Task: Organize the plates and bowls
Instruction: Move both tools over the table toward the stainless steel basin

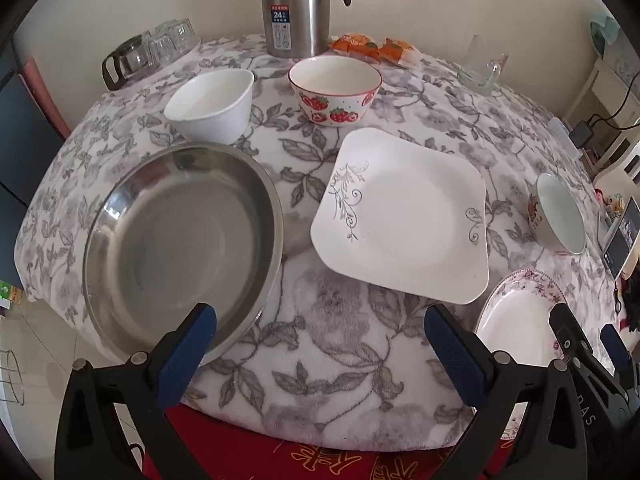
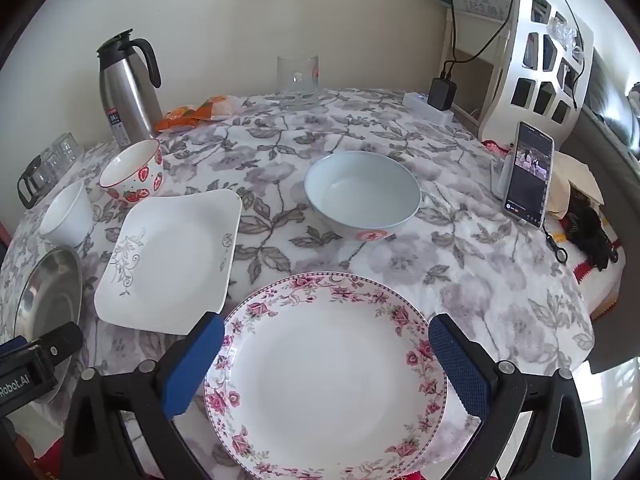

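Table: floral cloth. Steel pan, square plate, rose plate, blue bowl, strawberry bowl and white bowl lie apart on it. Flask label reads "24". Phone shows in right view only. Left gripper and right gripper spread wide, grasping nothing.

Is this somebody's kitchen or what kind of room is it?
Probably a dining spot in someone's home: a table with a flowery cloth, plates and bowls like the strawberry bowl, a steel thermos jug, and a phone propped up.

steel basin left | square plate centre | floral plate near edge | three bowls upright behind
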A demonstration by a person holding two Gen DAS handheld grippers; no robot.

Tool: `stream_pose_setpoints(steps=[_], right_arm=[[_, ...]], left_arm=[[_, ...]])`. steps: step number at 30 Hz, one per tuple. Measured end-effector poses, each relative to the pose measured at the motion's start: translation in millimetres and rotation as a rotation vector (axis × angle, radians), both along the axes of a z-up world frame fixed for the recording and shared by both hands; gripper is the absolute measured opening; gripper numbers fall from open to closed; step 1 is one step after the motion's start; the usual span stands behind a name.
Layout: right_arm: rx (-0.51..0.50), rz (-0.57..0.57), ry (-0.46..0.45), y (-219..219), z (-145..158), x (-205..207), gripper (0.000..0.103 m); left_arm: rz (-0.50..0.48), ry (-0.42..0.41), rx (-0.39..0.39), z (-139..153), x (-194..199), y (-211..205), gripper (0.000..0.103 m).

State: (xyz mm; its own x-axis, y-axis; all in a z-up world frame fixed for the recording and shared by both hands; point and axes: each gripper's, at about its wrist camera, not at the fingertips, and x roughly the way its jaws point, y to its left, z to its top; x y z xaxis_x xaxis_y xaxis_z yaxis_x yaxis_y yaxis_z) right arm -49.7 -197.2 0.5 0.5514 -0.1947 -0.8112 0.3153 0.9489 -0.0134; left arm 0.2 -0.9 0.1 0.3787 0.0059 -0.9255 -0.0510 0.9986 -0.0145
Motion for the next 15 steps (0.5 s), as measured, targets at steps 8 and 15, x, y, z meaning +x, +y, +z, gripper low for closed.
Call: stream_pose_setpoints(steps=[8, 15], right_arm=[[-0.015, -0.007, 0.009, 1, -1, 1, 0.103], [-0.014, 0.001, 0.017, 4, -4, 1, 0.103]], left_arm=[[-0.010, -0.060, 0.034, 9, -2, 0, 0.103], [-0.007, -0.083, 0.064, 12, -4, -2, 0.103]])
